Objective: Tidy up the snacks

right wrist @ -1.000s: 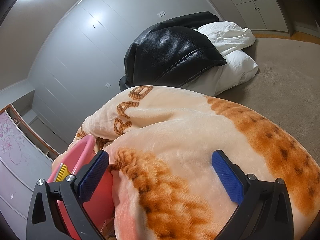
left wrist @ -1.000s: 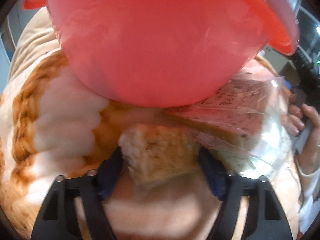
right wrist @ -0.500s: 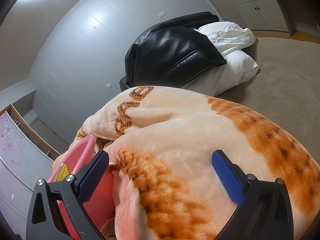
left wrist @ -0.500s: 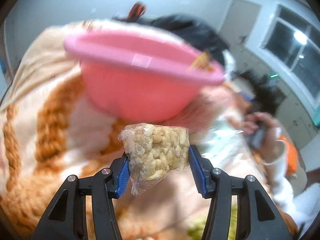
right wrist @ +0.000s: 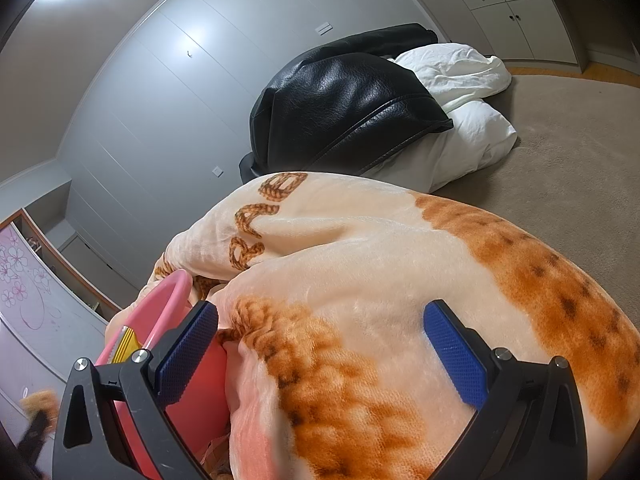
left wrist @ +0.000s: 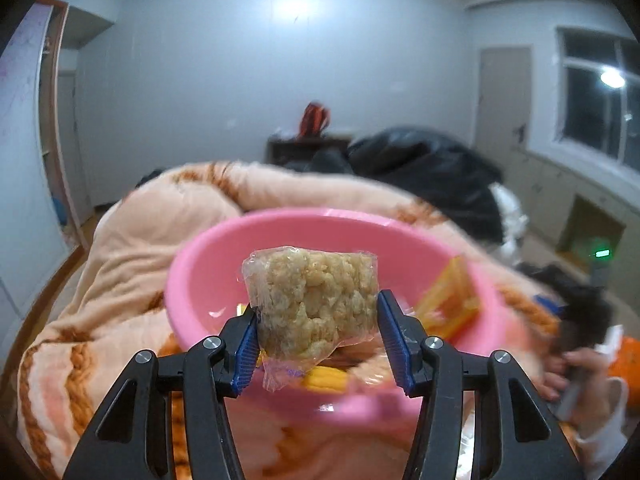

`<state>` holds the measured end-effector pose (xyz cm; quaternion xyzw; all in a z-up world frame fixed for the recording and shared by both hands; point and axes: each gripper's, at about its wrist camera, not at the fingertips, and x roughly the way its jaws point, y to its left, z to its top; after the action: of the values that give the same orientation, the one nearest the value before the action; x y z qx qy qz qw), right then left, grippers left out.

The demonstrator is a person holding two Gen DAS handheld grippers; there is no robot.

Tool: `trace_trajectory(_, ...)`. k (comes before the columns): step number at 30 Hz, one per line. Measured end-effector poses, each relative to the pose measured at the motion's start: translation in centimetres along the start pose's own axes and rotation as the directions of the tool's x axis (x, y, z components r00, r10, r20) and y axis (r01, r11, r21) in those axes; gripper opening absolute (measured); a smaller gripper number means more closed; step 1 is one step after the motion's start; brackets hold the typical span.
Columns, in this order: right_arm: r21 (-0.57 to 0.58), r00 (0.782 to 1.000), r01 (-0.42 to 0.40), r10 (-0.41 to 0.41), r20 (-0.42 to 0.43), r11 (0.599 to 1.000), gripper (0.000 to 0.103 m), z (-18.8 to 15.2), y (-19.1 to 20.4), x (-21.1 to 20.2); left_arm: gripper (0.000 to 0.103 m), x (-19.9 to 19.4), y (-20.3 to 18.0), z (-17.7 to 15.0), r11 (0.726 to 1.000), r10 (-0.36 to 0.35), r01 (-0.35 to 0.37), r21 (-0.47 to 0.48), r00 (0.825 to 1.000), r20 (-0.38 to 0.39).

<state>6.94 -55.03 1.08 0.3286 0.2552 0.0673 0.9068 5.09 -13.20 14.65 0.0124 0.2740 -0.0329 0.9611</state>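
So the biggest thing around was the fluffy peach and orange fleece blanket [left wrist: 132, 264], bunched up with the round pink plastic basin [left wrist: 224, 256] sitting on it. Behind the basin a black leather jacket [right wrist: 340, 108] lay on a rumpled white duvet [right wrist: 464, 76]. Inside the basin were an orange and yellow snack packet [left wrist: 448, 300] leaning on the far right wall and something yellow at the bottom, too blurry to name. The right wrist view caught only a sliver of the basin's rim, with a yellow packet edge [right wrist: 126, 340] poking over it.

The left gripper [left wrist: 318, 336] was pinching a clear-wrapped puffed rice cake [left wrist: 314, 300] between its blue pads, held up right in front of the basin's opening. The right gripper [right wrist: 320, 356] was spread wide with nothing in it, over the blanket just right of the basin.

Right of the basin was a blurred hand [left wrist: 568, 376] holding something I couldn't make out.
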Motion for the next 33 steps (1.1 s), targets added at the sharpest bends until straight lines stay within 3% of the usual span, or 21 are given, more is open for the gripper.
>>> trace_trajectory(2, 0.000, 1.000, 0.000, 0.000, 0.000, 1.000, 0.103, 0.0, 0.0, 0.0, 0.051, 1.8, 0.5, -0.4, 0.999, 0.039, -0.040, -0.016, 0.999, -0.037)
trace_trajectory(4, 0.000, 1.000, 0.000, 0.000, 0.000, 1.000, 0.103, 0.0, 0.0, 0.0, 0.051, 1.8, 0.5, -1.3, 0.996, 0.084, -0.084, -0.023, 0.996, -0.006)
trace_trajectory(10, 0.000, 1.000, 0.001, -0.001, 0.000, 1.000, 0.103, 0.0, 0.0, 0.0, 0.057, 0.5, 2.3, -1.5, 0.994, 0.050, -0.047, -0.097, 0.998, 0.035)
trace_trajectory(13, 0.000, 1.000, 0.001, -0.001, 0.001, 1.000, 0.103, 0.0, 0.0, 0.0, 0.070, -0.5, 3.4, -1.5, 0.986, 0.055, -0.040, -0.163, 0.995, 0.087)
trace_trajectory(14, 0.000, 1.000, 0.001, -0.001, 0.000, 1.000, 0.103, 0.0, 0.0, 0.0, 0.078, -0.9, 3.9, -1.6, 0.980, 0.059, -0.038, -0.193, 0.993, 0.103)
trace_trajectory(17, -0.001, 1.000, 0.001, -0.001, 0.000, 1.000, 0.103, 0.0, 0.0, 0.0, 0.079, -1.9, 5.6, -2.8, 0.958, 0.071, -0.027, -0.286, 0.987, 0.146)
trace_trajectory(21, -0.001, 1.000, 0.000, 0.000, 0.001, 1.000, 0.103, 0.0, 0.0, 0.0, 0.082, -2.1, 7.2, -6.4, 0.917, 0.157, -0.080, -0.392, 0.973, 0.170)
trace_trajectory(23, -0.003, 1.000, 0.001, -0.001, -0.002, 1.000, 0.103, 0.0, 0.0, 0.1, 0.089, -2.2, 7.7, -8.3, 0.909, 0.156, -0.044, -0.415, 0.958, 0.240)
trace_trajectory(27, -0.011, 1.000, 0.003, -0.003, -0.007, 1.000, 0.103, 0.0, 0.1, 0.1, 0.092, -2.7, 8.8, -9.5, 0.887, 0.127, 0.017, -0.461, 0.952, 0.279)
trace_trajectory(29, -0.013, 1.000, 0.003, -0.003, -0.008, 1.000, 0.103, 0.0, 0.1, 0.1, 0.103, -2.7, 9.4, -10.1, 0.873, 0.126, 0.033, -0.486, 0.948, 0.292)
trace_trajectory(33, -0.035, 1.000, 0.004, -0.005, -0.027, 0.999, 0.103, -0.1, 0.2, 0.2, 0.103, -2.2, 11.2, -11.2, 0.829, 0.065, 0.125, -0.545, 0.947, 0.315)
